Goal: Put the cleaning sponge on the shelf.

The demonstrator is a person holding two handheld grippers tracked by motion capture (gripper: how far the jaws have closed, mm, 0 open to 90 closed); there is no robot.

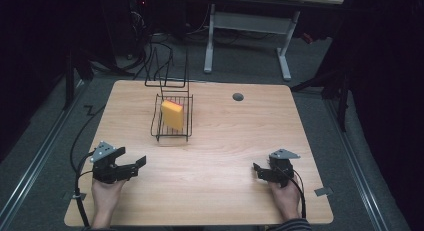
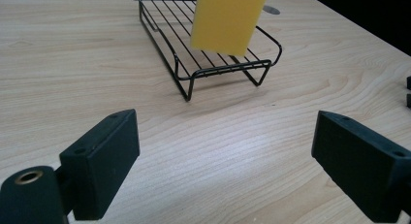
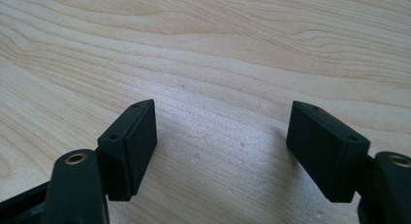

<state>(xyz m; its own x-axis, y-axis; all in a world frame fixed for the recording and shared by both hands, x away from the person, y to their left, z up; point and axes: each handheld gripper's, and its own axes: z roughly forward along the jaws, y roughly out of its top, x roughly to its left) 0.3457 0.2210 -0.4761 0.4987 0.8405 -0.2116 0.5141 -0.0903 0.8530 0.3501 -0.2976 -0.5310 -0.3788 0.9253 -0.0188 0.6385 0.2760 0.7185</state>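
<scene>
A yellow sponge leans upright in a black wire rack on the wooden table, towards the back left of centre. In the left gripper view the sponge and the rack lie ahead of the jaws. My left gripper rests at the front left, open, with nothing between its fingers. At the front right my right gripper stands open over bare wood, its fingers apart with nothing between them.
A second taller wire frame stands behind the rack at the table's back edge. A grey round cable port sits at the back right. Cables trail off the left side. A desk frame stands on the floor beyond.
</scene>
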